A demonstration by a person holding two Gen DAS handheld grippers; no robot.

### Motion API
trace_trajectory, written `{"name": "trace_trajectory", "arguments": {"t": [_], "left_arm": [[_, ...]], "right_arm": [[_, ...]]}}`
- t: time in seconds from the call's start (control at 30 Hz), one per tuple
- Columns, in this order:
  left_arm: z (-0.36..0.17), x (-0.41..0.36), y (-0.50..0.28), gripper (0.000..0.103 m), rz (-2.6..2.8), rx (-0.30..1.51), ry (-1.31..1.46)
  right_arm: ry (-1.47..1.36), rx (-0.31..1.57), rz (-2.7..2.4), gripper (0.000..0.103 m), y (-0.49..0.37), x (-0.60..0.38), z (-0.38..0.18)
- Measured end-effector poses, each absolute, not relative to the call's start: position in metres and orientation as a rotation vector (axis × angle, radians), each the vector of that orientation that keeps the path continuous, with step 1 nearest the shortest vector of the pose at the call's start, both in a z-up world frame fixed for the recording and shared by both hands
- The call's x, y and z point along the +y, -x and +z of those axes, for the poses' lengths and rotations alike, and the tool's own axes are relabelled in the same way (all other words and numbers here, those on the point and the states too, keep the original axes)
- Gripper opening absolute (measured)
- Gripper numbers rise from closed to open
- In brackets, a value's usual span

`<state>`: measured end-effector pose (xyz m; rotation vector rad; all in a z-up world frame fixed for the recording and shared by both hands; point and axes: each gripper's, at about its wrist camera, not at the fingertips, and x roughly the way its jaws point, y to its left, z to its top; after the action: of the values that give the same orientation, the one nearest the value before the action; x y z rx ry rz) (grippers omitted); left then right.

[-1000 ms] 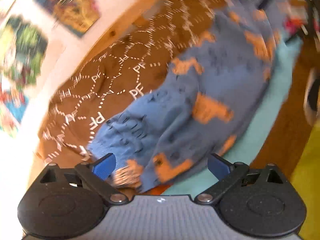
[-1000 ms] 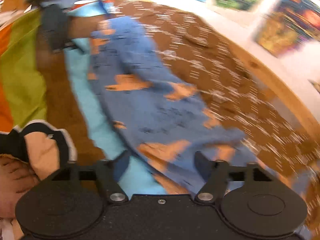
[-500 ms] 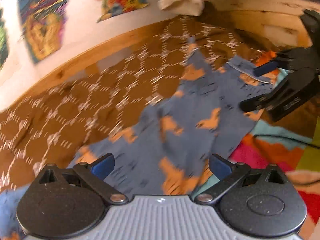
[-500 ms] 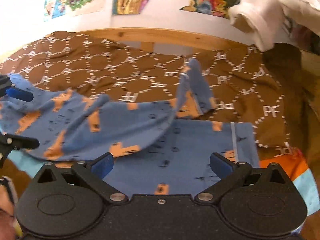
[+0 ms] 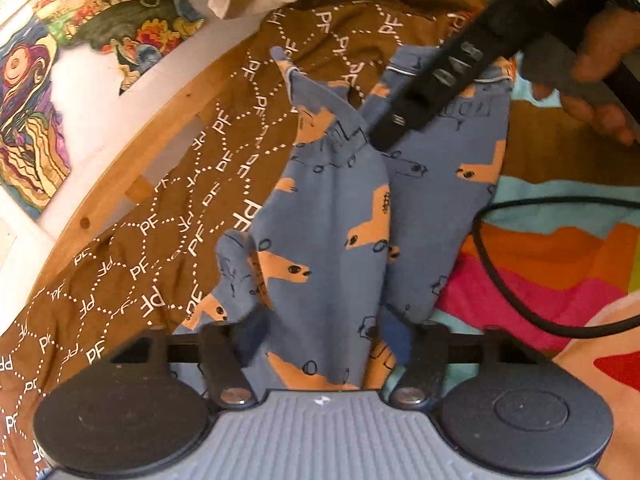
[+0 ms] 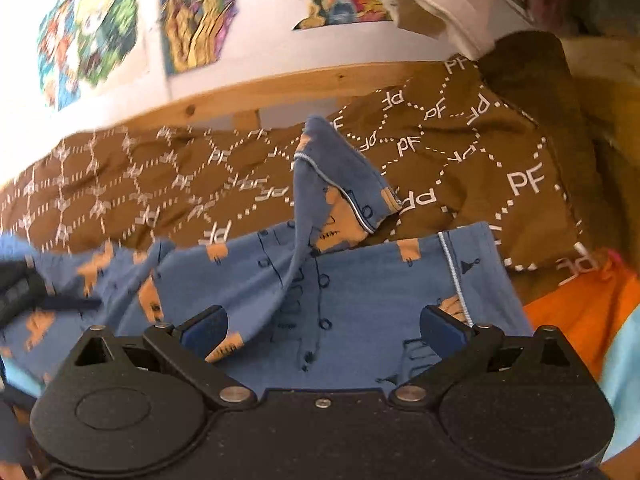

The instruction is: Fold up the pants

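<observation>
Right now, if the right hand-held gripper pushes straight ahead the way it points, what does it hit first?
The blue pants themselves: fabric already lies between its open fingers, apparently just ahead. Depth is hard to judge.

— Supporting surface?

— A bed with a wooden frame (image 6: 280, 84) along the wall side. Covering it: a brown sheet (image 5: 132, 264) printed with white dotted hexagons and "PF" lettering, wrinkled.

— Anything else directly on it?

— A multicoloured blanket (image 5: 560, 256) in orange, pink and turquoise bands lies beside the brown sheet. The blue pants (image 6: 360, 280) with orange animal print lie across both, one leg end bunched upward. A black cable (image 5: 492, 268) runs over the blanket, near the pants.
</observation>
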<state>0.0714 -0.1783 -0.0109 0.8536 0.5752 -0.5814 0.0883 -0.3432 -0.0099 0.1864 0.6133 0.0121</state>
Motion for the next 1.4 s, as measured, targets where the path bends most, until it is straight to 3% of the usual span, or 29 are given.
{"name": "trace_trajectory", "arguments": {"t": [0.03,0.13,0.27,0.4,0.47,0.5,0.53,0.6,0.83,1.0,1.07,1.13,1.23,1.4], "left_arm": [[-0.013,-0.179,-0.072,0.04,-0.586,0.582,-0.86],[-0.017,-0.18,-0.075,0.018,-0.602,0.614,-0.856],[-0.013,-0.175,-0.077,0.006,-0.619,0.63,-0.817],[-0.006,-0.171,-0.078,0.004,-0.644,0.628,-0.796],[-0.003,-0.17,-0.077,0.003,-0.653,0.618,-0.788],[-0.001,-0.17,-0.077,0.003,-0.659,0.614,-0.783],[0.0,-0.169,-0.076,0.003,-0.665,0.607,-0.783],[0.003,-0.169,-0.074,0.003,-0.676,0.588,-0.786],[0.014,-0.163,-0.068,0.003,-0.779,0.56,-0.765],[0.009,-0.163,-0.069,0.003,-0.898,0.633,-0.813],[0.01,-0.163,-0.07,0.016,-0.96,0.659,-0.805],[0.015,-0.163,-0.072,0.062,-0.988,0.653,-0.777],[0.031,-0.171,-0.085,0.064,-1.007,0.627,-0.714],[0.047,-0.219,-0.129,0.064,-0.976,0.568,-0.649]], "right_arm": [[-0.187,0.601,0.011,0.099,-0.09,-0.342,-0.009],[-0.149,0.577,0.002,0.09,-0.101,-0.337,-0.001],[-0.118,0.542,-0.017,0.083,-0.123,-0.335,0.016],[-0.116,0.537,-0.025,0.078,-0.145,-0.33,0.029],[-0.097,0.542,-0.035,0.067,-0.158,-0.327,0.032],[-0.082,0.544,-0.047,0.051,-0.165,-0.326,0.032],[-0.07,0.557,-0.065,0.025,-0.171,-0.326,0.033],[-0.089,0.578,-0.093,0.006,-0.178,-0.333,0.033],[-0.188,0.523,-0.171,0.005,-0.11,-0.364,0.056],[-0.286,0.663,-0.264,0.005,-0.058,-0.382,0.025],[-0.35,0.73,-0.29,0.008,-0.051,-0.389,0.007],[-0.408,0.759,-0.302,0.02,-0.047,-0.396,-0.002],[-0.412,0.727,-0.302,0.031,-0.044,-0.396,-0.003],[-0.431,0.695,-0.298,0.034,-0.037,-0.395,-0.005]]}}
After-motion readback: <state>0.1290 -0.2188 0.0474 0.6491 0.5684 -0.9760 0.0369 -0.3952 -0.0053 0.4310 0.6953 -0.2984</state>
